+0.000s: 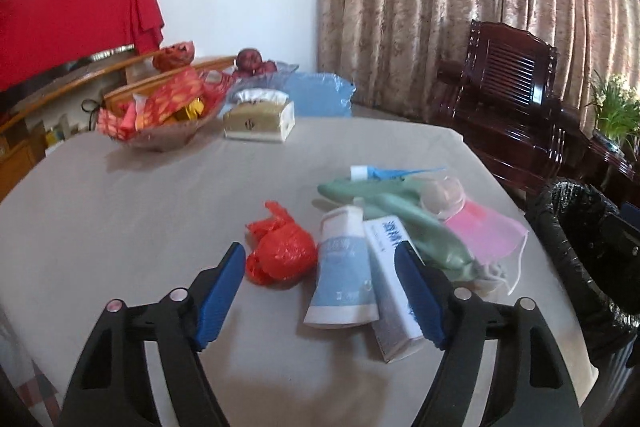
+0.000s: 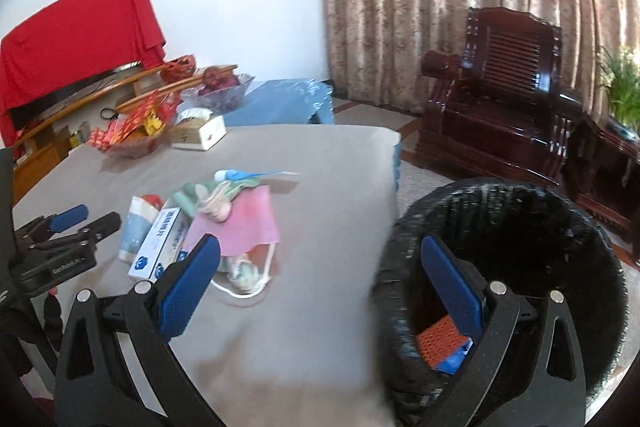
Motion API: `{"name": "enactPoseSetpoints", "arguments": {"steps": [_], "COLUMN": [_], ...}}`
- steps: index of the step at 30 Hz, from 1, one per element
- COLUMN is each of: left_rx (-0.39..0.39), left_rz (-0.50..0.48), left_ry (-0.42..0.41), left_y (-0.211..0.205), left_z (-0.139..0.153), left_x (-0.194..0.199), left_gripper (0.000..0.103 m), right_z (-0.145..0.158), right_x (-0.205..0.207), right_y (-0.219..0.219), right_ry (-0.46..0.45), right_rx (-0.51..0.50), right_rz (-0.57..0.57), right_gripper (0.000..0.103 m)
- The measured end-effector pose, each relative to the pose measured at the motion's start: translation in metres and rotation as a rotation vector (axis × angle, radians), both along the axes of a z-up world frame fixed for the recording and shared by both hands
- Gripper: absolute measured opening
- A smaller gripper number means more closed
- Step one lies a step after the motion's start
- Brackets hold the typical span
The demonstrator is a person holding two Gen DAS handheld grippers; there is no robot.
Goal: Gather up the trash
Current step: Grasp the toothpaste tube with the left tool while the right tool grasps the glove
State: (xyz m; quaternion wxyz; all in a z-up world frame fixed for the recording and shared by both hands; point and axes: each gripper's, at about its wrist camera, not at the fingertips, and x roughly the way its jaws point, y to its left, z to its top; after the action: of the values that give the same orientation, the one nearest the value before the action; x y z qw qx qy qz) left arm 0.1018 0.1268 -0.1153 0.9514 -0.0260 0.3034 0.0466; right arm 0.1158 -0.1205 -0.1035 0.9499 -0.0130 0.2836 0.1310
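A pile of trash lies on the grey table (image 1: pixel 140 219): a crumpled red plastic bag (image 1: pixel 282 253), a light blue tube (image 1: pixel 344 269), a white medicine box (image 1: pixel 394 291), green wrappers (image 1: pixel 404 215), a pink face mask (image 1: pixel 486 231) and a blue-tipped item (image 1: pixel 384 173). My left gripper (image 1: pixel 322 273) is open just above the table, with the red bag and the tube between its fingers. My right gripper (image 2: pixel 320 267) is open and empty, straddling the table edge and the rim of the black bin (image 2: pixel 520 211). An orange item (image 2: pixel 438 341) lies inside the bin. The left gripper also shows in the right wrist view (image 2: pixel 84 221).
A basket of red packets (image 1: pixel 156 115), a tissue box (image 1: pixel 260 121) and a glass bowl of fruit (image 1: pixel 256 67) stand at the table's far side. A dark wooden armchair (image 1: pixel 508 99) and a potted plant (image 1: pixel 616 111) stand to the right. A blue plastic cover (image 1: pixel 320 95) lies behind the table.
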Motion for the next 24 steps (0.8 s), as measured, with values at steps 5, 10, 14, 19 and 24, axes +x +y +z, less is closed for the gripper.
{"name": "enactPoseSetpoints", "arguments": {"steps": [5,10,14,19,24], "left_rx": [-0.026,-0.067,-0.098,-0.104,-0.098], "left_rz": [-0.022,-0.032,-0.055,-0.047,-0.021], "left_ry": [0.029,0.062,0.072,0.037,-0.029], "left_y": [-0.002,0.001,0.003,0.007,0.017], "left_z": [-0.012,-0.024,-0.029,-0.018,0.006], "left_x": [0.012,0.022,0.022,0.015,0.009], "left_gripper": [0.063,0.049,0.033,0.031,0.031], "right_z": [-0.003,-0.005,-0.008,-0.005,0.0], "right_x": [0.002,0.005,0.008,0.017,0.039], "right_y": [0.008,0.012,0.015,0.027,0.05], "right_ry": [0.018,0.023,0.033,0.02,0.008], "right_rx": [-0.028,-0.051,-0.052,-0.024,0.013], "right_rz": [0.015,0.013,0.016,0.036,0.064], "right_gripper": [0.098,0.098,0.098,0.097,0.095]}}
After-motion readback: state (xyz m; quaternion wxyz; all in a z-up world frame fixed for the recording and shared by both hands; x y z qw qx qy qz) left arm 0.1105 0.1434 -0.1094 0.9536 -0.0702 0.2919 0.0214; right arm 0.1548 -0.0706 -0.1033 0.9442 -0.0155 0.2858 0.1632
